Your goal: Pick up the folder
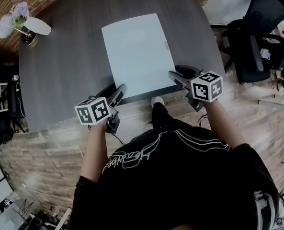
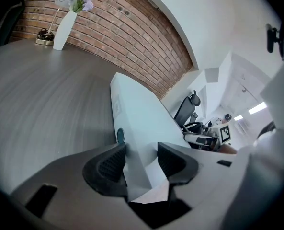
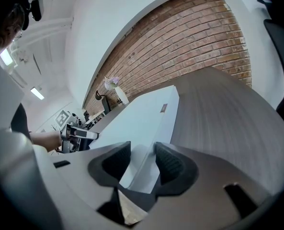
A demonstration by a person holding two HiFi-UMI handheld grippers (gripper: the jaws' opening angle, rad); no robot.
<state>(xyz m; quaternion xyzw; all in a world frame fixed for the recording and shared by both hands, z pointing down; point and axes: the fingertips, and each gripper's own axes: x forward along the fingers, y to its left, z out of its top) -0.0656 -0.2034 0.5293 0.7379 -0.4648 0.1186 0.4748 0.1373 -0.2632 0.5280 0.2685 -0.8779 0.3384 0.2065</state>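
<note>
From overhead, a pale blue rectangular folder [image 1: 139, 54] lies on the dark grey wood-grain table [image 1: 60, 71], plank flooring [image 1: 46, 162] below. Left gripper view: left gripper [image 2: 142, 157] clamped on its near corner, red brick wall [image 2: 132, 37] behind. Right gripper view: right gripper [image 3: 142, 159] clamped on the other corner

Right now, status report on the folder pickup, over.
Left gripper shut on folder, near corner. Right gripper same, other corner. Vase far off, not in the way.

Brick wall [image 2: 132, 37] behind a dark wooden table [image 1: 65, 71].
Plank floor [image 1: 51, 157] nearby; black office chair [image 1: 256, 37] at right; white flower vase [image 2: 64, 30] far left.
</note>
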